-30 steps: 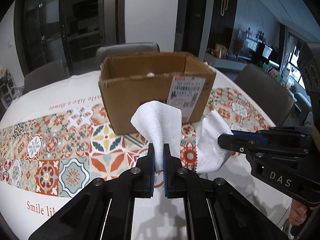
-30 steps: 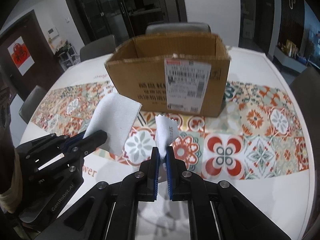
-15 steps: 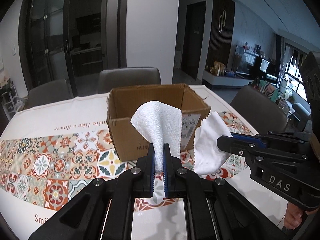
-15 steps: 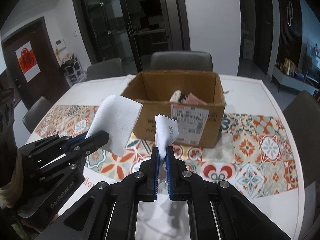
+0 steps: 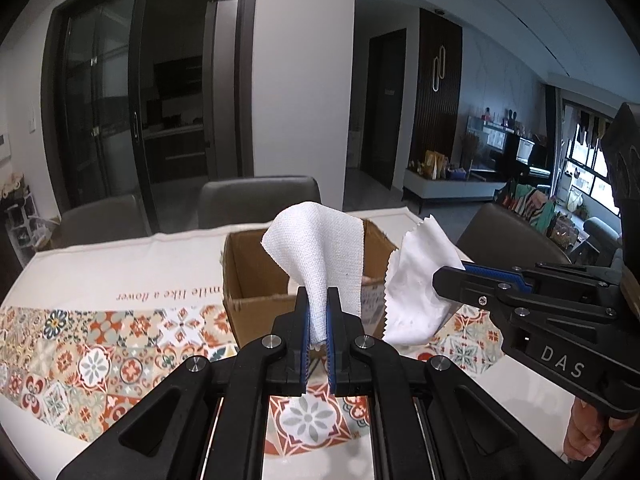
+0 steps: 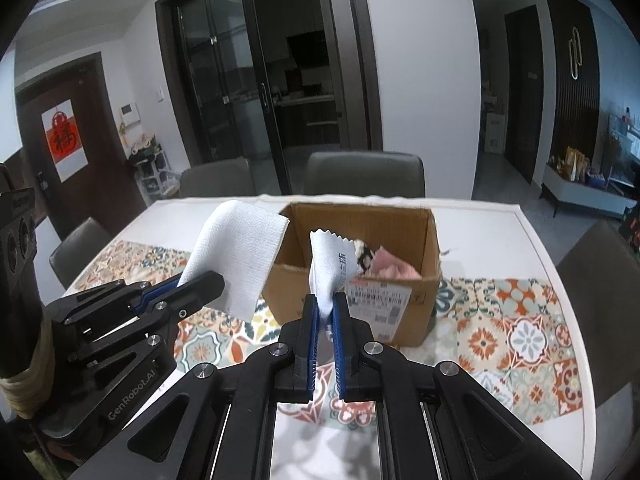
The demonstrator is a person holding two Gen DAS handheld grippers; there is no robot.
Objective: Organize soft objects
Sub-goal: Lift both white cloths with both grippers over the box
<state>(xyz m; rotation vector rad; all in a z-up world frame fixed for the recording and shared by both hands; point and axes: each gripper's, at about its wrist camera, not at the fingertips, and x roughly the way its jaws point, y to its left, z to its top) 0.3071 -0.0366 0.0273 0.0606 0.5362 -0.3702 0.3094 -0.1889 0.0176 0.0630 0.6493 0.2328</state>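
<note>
Woven white cloth (image 5: 320,256) clamped upright in the left gripper (image 5: 318,316) jaws; zigzag-edged white cloth (image 6: 330,264) pinched likewise in the right gripper (image 6: 325,312). Both are held above the desk (image 6: 500,240), near side of the open cardboard box (image 6: 404,216) containing pink fabric (image 6: 394,268).

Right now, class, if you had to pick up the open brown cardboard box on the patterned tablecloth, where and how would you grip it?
Probably pinch the brown cardboard box at its near top rim, left of the shipping label, coming from above. The top is open and the wall is thin, upright card, so one finger can go inside and one outside. Both grippers already hold white cloths.
</note>
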